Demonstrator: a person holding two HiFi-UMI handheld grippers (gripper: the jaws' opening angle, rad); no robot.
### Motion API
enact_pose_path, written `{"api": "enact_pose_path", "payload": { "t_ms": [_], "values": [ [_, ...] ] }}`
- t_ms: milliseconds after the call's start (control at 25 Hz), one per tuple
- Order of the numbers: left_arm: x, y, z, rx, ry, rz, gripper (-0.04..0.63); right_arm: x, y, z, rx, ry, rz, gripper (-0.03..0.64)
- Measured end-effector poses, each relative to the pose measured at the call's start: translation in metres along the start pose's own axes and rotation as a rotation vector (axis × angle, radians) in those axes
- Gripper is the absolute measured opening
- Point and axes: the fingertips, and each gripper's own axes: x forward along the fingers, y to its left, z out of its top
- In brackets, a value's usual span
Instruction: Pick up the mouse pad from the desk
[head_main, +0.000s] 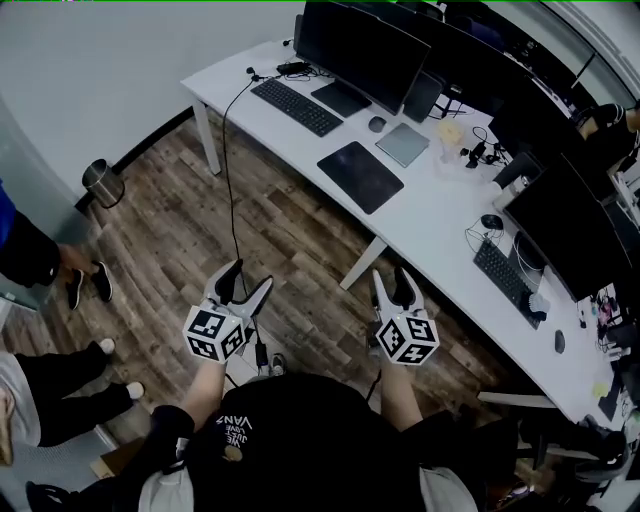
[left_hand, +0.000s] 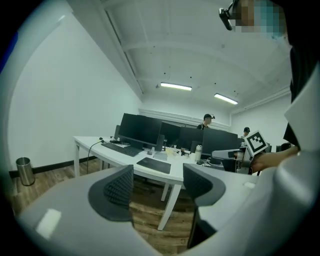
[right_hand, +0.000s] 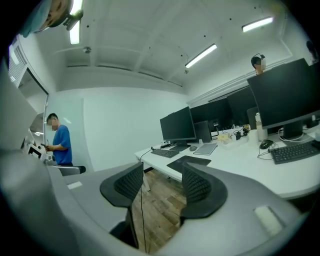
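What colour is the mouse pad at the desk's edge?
The mouse pad is black; clearest in head view.

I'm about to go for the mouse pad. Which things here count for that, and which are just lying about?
For the job: mouse pad; desk; left tool and right tool, both open and empty.

Lying about: keyboard; mouse; grey slab; monitors; bin.
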Motion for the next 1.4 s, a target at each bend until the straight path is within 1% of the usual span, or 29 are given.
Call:
{"api": "enact_pose_path", "payload": {
  "t_ms": [160,320,560,720,960,1200,1400],
  "values": [
    [0.003,0.022,0.007,0.017,0.024,-0.047,0.316,0.007,0.011,-0.002,0.022,-0.017,-0.047,0.247],
    [0.008,0.045,0.013,0.018,0.028,-0.065,0.327,0.014,0.019,-0.007,0.042,-0.013,-0.076,0.252],
    [0.026,0.049,0.007,-0.001,0.053,-0.097,0.327,0.027,0.008,-0.012,0.046,0.01,-0.108,0.253],
    [0.048,0.054,0.006,-0.007,0.064,-0.1,0.327,0.049,-0.004,-0.009,0.049,0.02,-0.105,0.256],
    [0.096,0.063,0.022,0.026,0.075,-0.099,0.327,0.097,-0.03,0.007,0.05,0.018,-0.09,0.258],
    [0.152,0.077,0.045,0.04,0.066,-0.077,0.327,0.156,-0.063,0.026,0.049,0.023,-0.067,0.258],
    [0.194,0.085,0.052,0.035,0.078,-0.06,0.327,0.2,-0.087,0.043,0.05,0.026,-0.05,0.259]
  ]
}}
